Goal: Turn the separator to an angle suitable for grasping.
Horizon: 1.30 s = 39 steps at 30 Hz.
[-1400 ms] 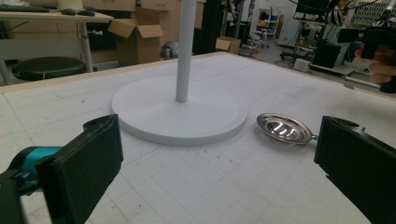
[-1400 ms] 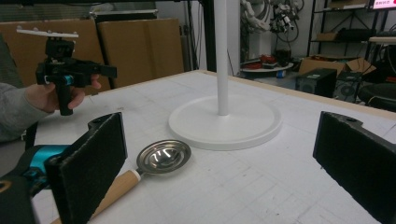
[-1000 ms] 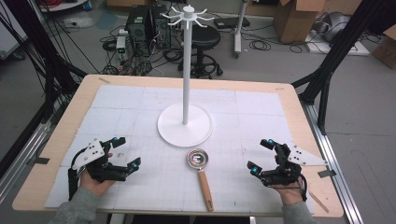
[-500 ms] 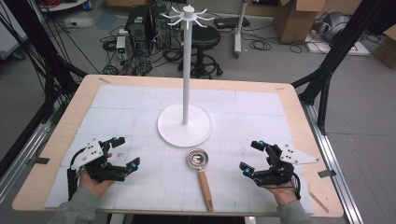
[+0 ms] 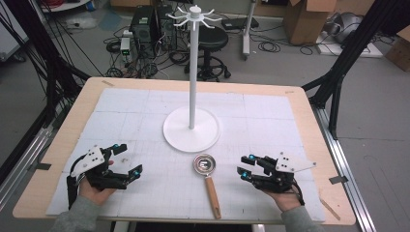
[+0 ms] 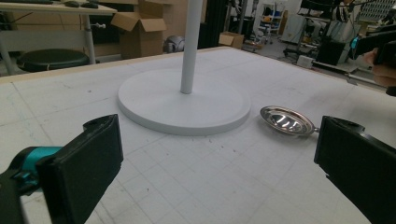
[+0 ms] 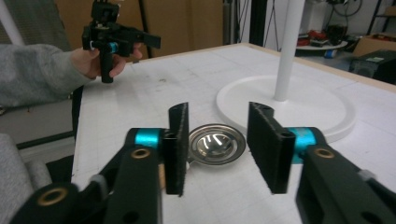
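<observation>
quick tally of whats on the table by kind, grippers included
stand: 1, white, with a round base and hooks on top
strainer: 1, metal bowl, wooden handle
grippers: 2, left gripper and right gripper
total: 4

Wooden-handled steel strainer (image 5: 207, 175), flat on table

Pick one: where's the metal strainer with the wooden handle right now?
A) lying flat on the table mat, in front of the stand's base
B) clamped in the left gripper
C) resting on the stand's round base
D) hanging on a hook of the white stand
A: the strainer lies flat on the mat, just clear of the stand's base, with neither gripper touching it.
</observation>
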{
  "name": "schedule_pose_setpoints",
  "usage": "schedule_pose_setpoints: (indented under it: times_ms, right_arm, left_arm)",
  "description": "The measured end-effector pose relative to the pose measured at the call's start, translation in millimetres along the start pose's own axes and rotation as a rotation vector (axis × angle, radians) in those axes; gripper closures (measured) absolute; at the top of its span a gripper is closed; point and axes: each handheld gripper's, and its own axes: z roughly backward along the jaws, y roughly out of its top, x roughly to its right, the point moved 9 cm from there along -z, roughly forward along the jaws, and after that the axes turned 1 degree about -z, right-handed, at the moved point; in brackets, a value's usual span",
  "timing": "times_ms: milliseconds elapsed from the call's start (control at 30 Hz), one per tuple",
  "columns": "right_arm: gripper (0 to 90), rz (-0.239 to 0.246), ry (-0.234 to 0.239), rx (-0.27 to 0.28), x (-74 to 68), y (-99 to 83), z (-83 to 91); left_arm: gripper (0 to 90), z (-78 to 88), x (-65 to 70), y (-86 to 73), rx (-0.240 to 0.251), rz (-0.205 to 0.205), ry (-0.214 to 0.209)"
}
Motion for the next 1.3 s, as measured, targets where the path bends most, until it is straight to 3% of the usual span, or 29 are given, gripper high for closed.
schedule_pose_setpoints:
  times_ms: [33, 67, 133, 233, 333, 567, 800, 1000, 1300]
  right_arm:
    - [63.9, 0.0, 0.0, 0.0, 0.0, 0.0, 0.0]
    - [70.2, 0.01, 0.007, -0.006, -1.7, -0.3, -2.6]
    - [73.2, 0.009, 0.013, -0.012, -3.0, -0.7, -4.0]
    - [85.1, -0.005, 0.047, -0.032, -10.8, -1.8, -11.2]
    - [89.7, 0.011, 0.068, -0.047, -16.4, -2.0, -16.2]
    - [89.7, 0.018, 0.11, -0.093, -24.1, -6.0, -28.1]
    - [89.8, 0.088, 0.132, -0.174, -32.4, -12.8, -49.6]
    - [89.9, 0.091, 0.169, -0.212, -39.4, -17.2, -65.3]
    - [90.0, 0.102, 0.18, -0.259, -35.2, -24.1, -77.7]
  left_arm:
    - [1.7, 0.0, 0.0, 0.0, 0.0, 0.0, 0.0]
    - [1.7, -0.1, -0.3, -0.5, -0.002, 0.002, 0.002]
    - [1.7, 0.0, -0.3, -0.5, -0.003, 0.002, 0.002]
    - [1.7, 0.9, -0.4, -0.9, -0.005, 0.0, 0.004]
    - [1.7, 2.2, -1.1, -1.0, -0.005, 0.001, 0.007]
    - [1.7, 5.6, -1.4, -3.2, -0.019, -0.004, 0.017]
    - [1.7, 10.5, -3.4, -5.0, -0.027, -0.004, 0.034]
    - [1.7, 11.2, -3.9, -6.8, -0.036, -0.005, 0.037]
    - [1.7, 12.5, -3.7, -9.4, -0.053, -0.002, 0.04]
